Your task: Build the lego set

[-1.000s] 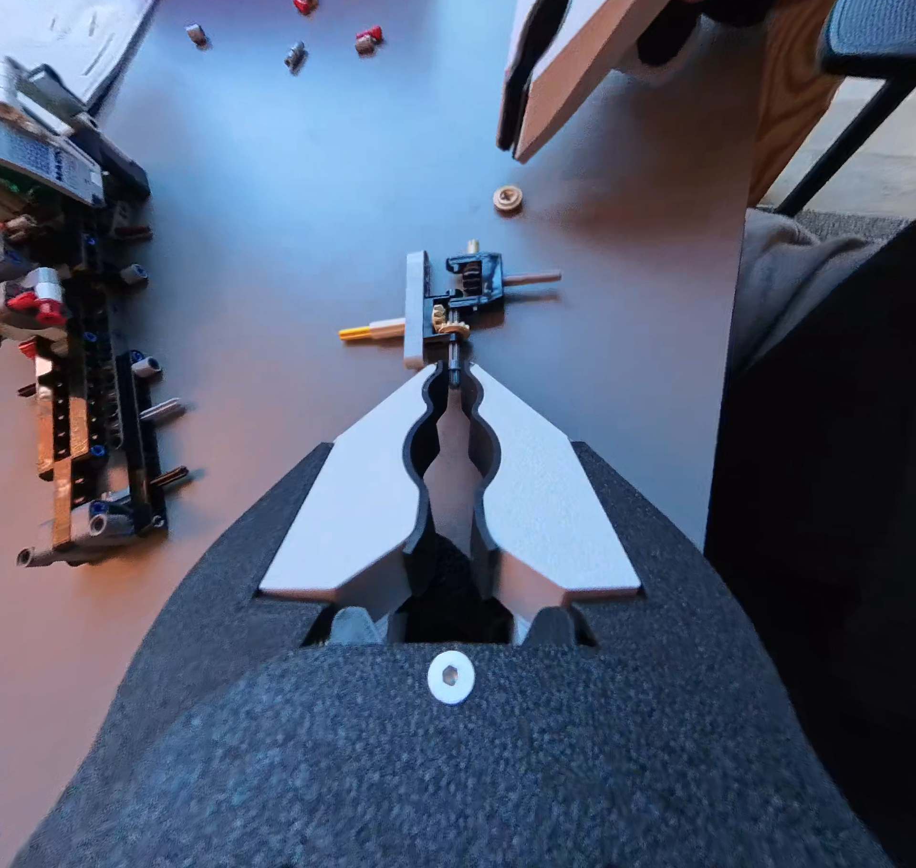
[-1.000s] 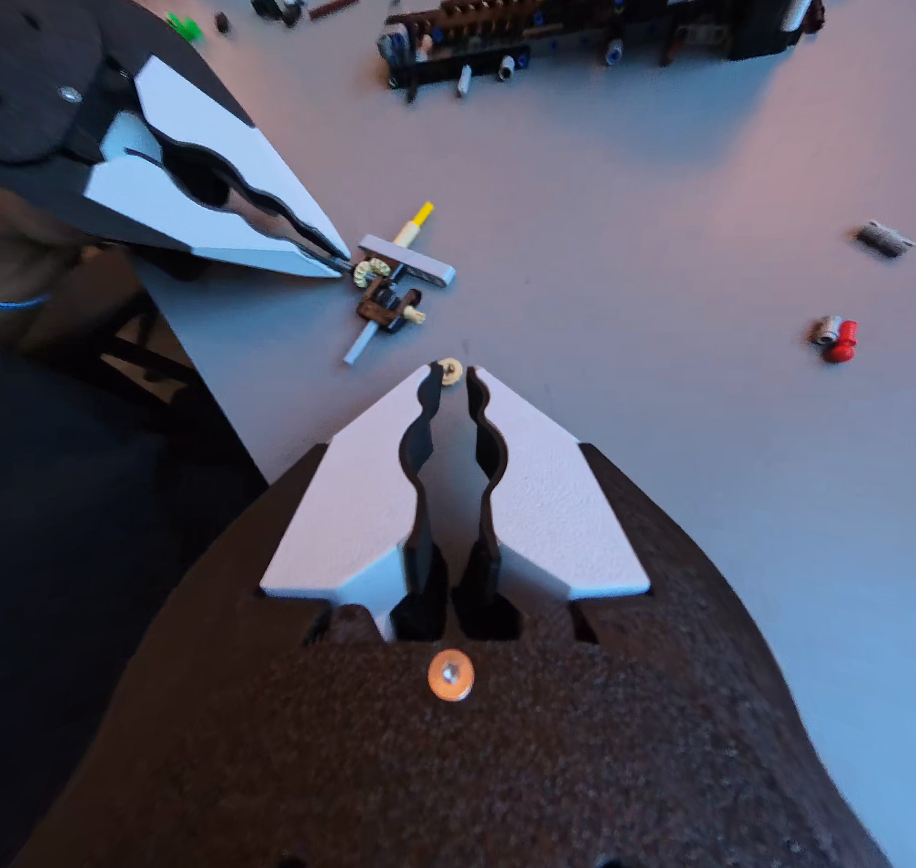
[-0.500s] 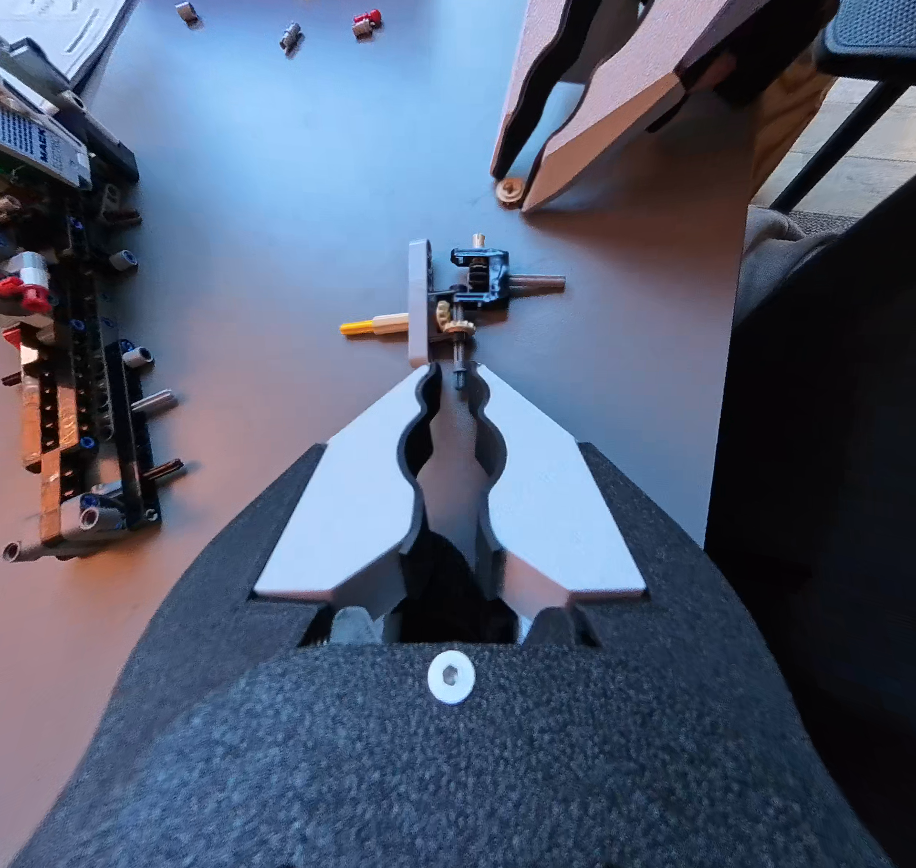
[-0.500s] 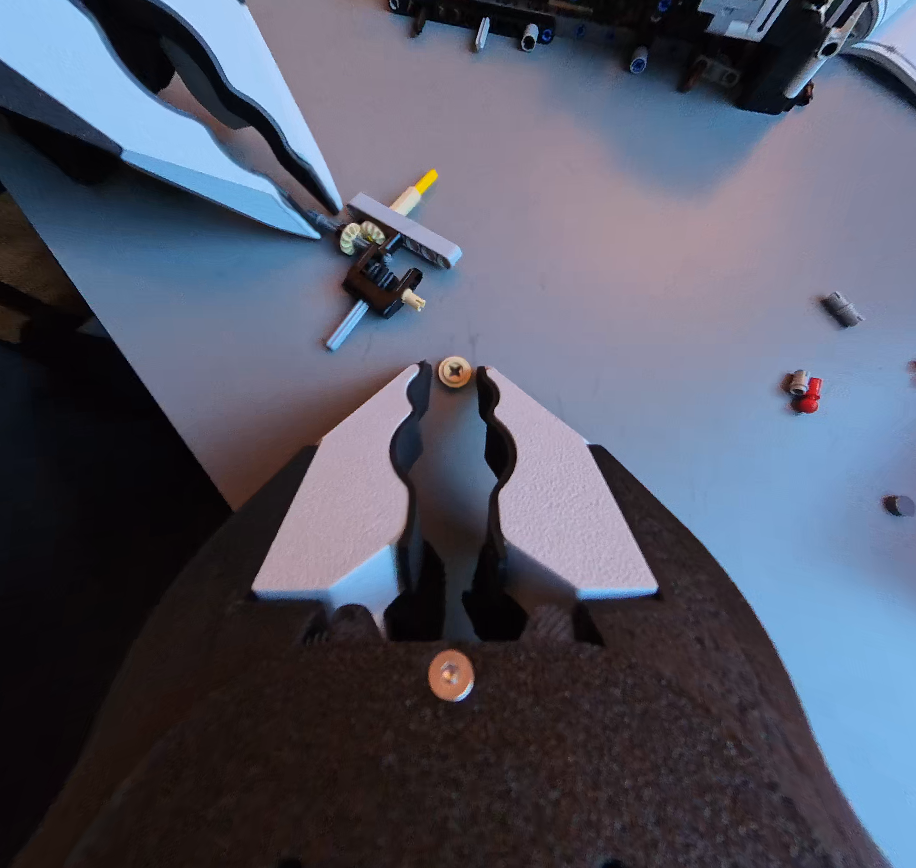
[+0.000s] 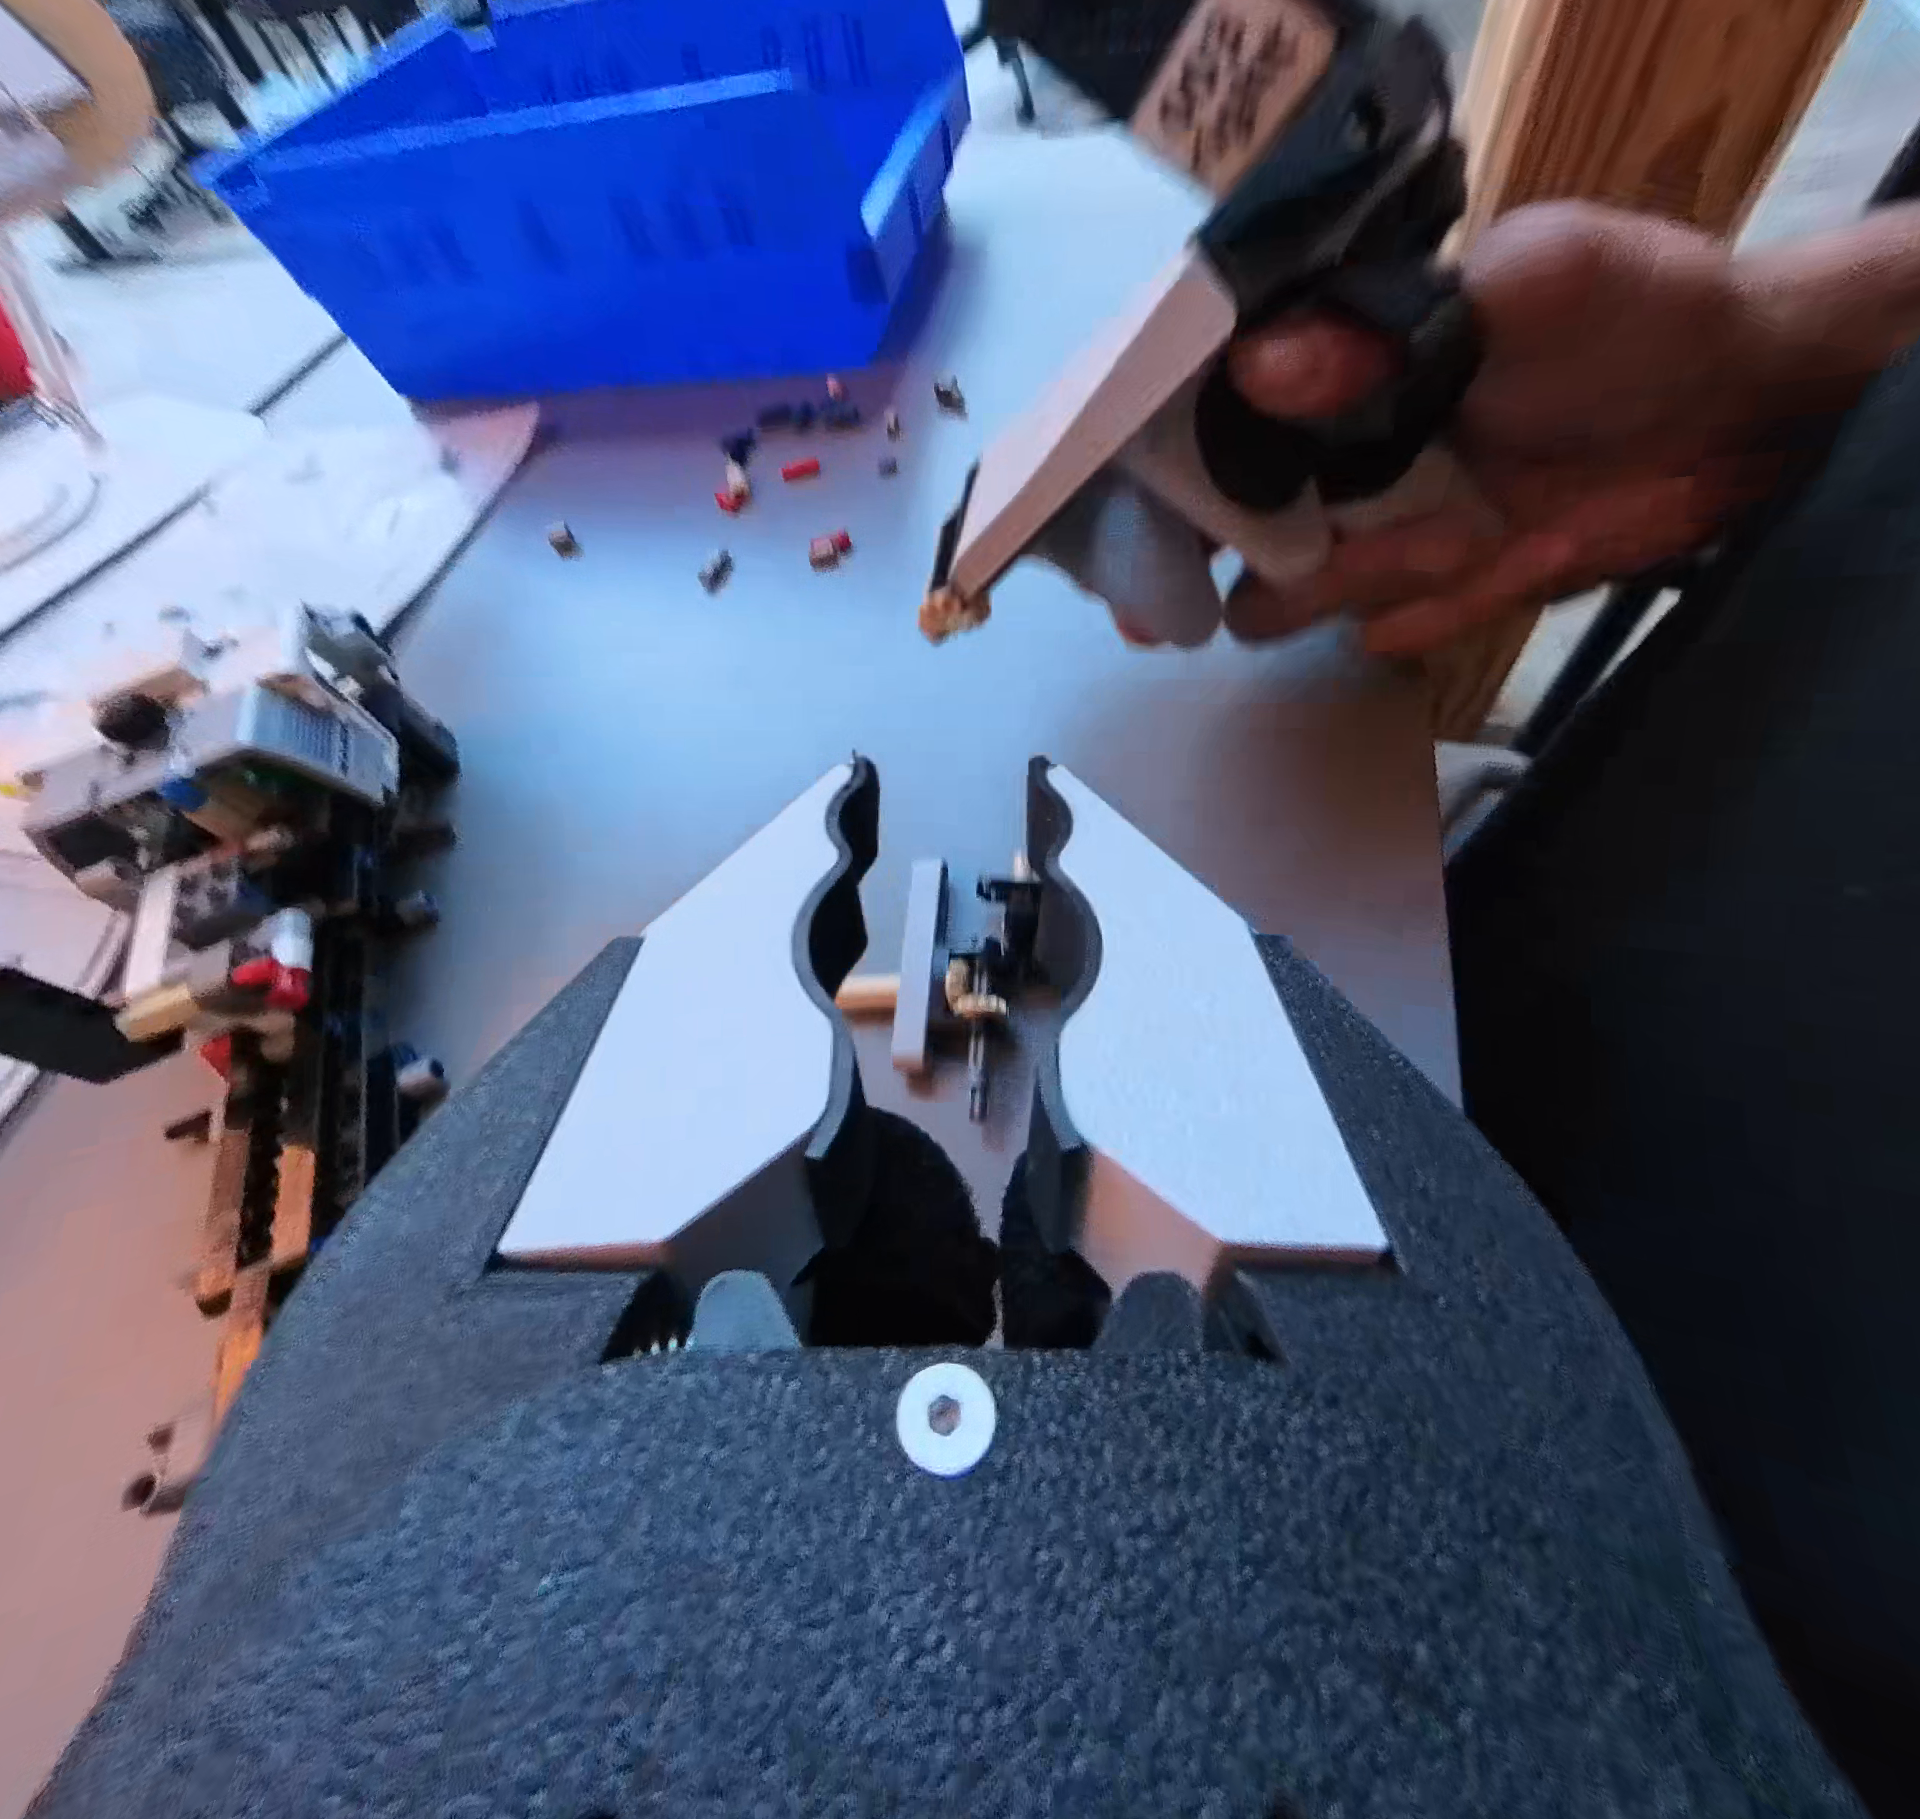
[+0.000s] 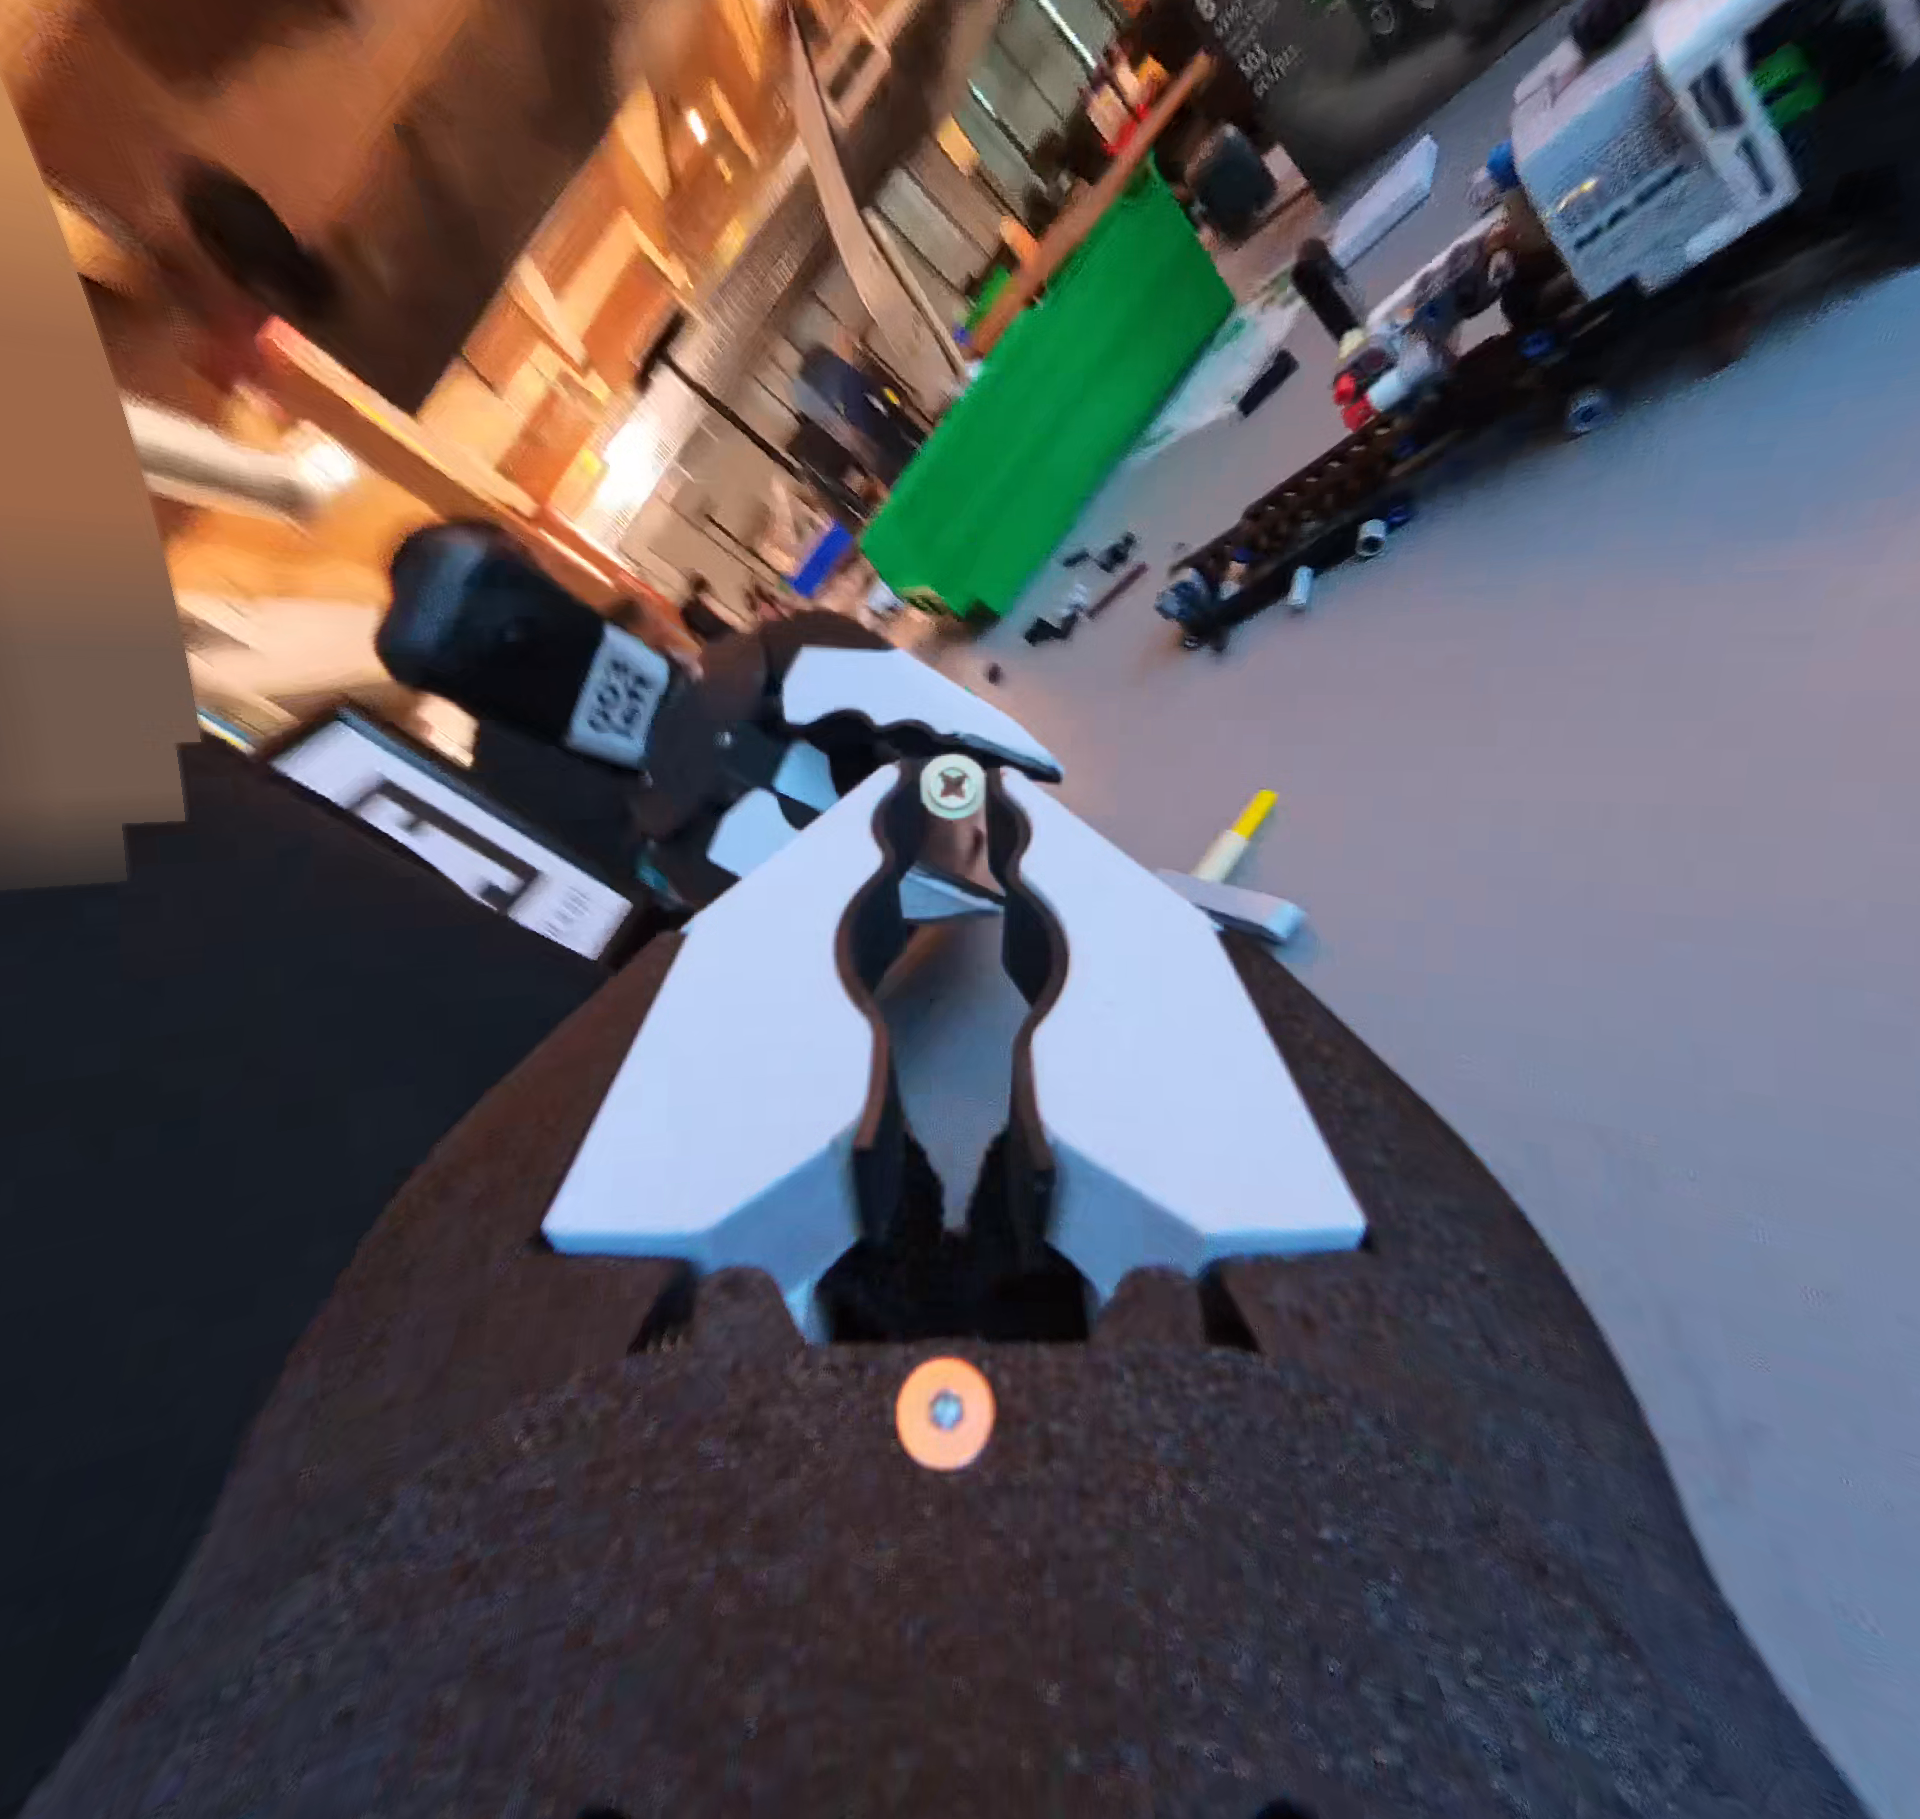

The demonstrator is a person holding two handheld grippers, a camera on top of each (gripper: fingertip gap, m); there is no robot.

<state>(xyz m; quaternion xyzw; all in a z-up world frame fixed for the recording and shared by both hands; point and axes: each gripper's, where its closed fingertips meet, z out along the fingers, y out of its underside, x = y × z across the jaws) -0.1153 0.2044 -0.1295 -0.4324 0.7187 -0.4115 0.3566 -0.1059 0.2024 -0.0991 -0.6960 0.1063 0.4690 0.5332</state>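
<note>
Left gripper: the left gripper (image 5: 951,782) hangs low over the grey table (image 5: 644,720), jaws spread wide and holding nothing; its 2 white fingers (image 5: 717,1000) flank the small lego sub-assembly without visibly touching it.

Sub-assembly: the small lego sub-assembly (image 5: 961,969), a grey beam with black connector, tan gears and axles, lies flat on the table near its right edge, between the spread jaws. In the right wrist view only its grey beam end and yellow-tipped axle (image 6: 1236,834) show past the fingers.

Right gripper: the right gripper (image 6: 953,787), held by a bare hand (image 5: 1558,419), is raised off the table and pinches a small tan gear (image 6: 953,787) at its very tips, jaws narrow around it. In the left wrist view the gear (image 5: 951,611) hangs in the air beyond the sub-assembly.

Truck model: the partly built lego truck (image 5: 229,834) sits along the table's left edge, long black chassis towards the camera.

Loose parts: red, grey and dark pieces (image 5: 800,491) are scattered towards the far side, just before a blue bin (image 5: 623,211).

Background: a green bin (image 6: 1049,419) stands at the far edge; the rest is blurred.
</note>
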